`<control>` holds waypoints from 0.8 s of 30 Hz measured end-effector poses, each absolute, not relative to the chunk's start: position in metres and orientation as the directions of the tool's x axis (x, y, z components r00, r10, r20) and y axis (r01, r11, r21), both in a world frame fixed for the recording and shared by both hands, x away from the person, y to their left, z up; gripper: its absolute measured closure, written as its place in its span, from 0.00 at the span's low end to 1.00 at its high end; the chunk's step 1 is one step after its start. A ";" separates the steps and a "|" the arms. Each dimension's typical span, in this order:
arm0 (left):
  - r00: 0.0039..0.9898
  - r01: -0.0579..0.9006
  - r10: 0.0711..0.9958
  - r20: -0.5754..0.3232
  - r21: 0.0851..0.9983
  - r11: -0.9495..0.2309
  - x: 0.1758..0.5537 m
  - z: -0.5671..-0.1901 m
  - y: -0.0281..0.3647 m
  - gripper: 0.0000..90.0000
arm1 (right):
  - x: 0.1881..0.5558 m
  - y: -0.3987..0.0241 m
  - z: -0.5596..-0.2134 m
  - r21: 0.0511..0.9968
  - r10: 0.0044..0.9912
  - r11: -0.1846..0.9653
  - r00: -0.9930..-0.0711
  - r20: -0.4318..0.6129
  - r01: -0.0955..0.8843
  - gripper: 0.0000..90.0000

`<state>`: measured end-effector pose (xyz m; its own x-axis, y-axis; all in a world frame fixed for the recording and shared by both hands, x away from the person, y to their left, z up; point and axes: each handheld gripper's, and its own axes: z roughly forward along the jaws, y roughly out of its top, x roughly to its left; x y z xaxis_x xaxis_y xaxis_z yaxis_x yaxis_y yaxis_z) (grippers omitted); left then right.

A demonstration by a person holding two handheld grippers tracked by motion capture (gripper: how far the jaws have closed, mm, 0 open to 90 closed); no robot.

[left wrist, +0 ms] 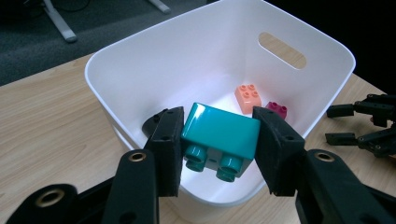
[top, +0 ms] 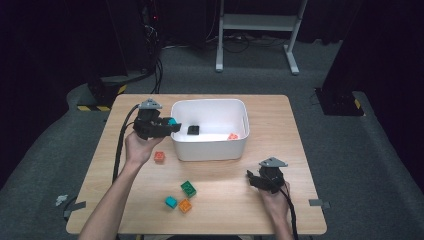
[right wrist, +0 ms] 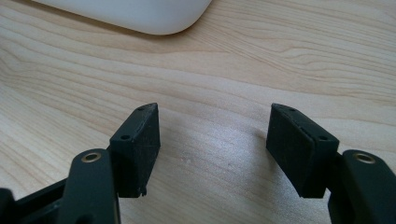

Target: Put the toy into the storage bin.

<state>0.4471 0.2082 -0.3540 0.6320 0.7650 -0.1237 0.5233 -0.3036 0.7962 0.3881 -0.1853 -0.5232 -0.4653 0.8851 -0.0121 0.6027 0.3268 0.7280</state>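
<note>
My left gripper (left wrist: 217,140) is shut on a teal brick (left wrist: 219,135), studs facing down, and holds it over the near-left rim of the white bin (left wrist: 140,70). From above, that left gripper (top: 172,125) and teal brick (top: 172,121) hang at the bin's (top: 210,150) left wall. Inside the bin lie a peach brick (left wrist: 248,97), a magenta brick (left wrist: 277,109) and a black brick (top: 193,130). My right gripper (right wrist: 212,140) rests low over bare wood, open with nothing between its jaws; the high view puts this right gripper (top: 251,179) at the table's front right.
Loose on the table (top: 280,130) are an orange-red brick (top: 159,156) left of the bin, and a green brick (top: 188,188), a small teal brick (top: 171,202) and an orange brick (top: 185,205) near the front. A corner of the bin (right wrist: 140,16) lies beyond the right gripper.
</note>
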 end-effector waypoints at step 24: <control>0.644 0.541 0.755 -0.126 0.772 -0.333 0.467 -0.364 0.173 0.61 | 0.388 -0.185 -0.523 0.728 0.885 0.328 -0.466 -0.013 0.602 0.38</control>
<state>0.4668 0.1726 -0.3635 0.6438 0.7547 -0.1261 0.5412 -0.3326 0.7723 0.3881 -0.1853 -0.5232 -0.4661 0.8846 -0.0127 0.6021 0.3277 0.7281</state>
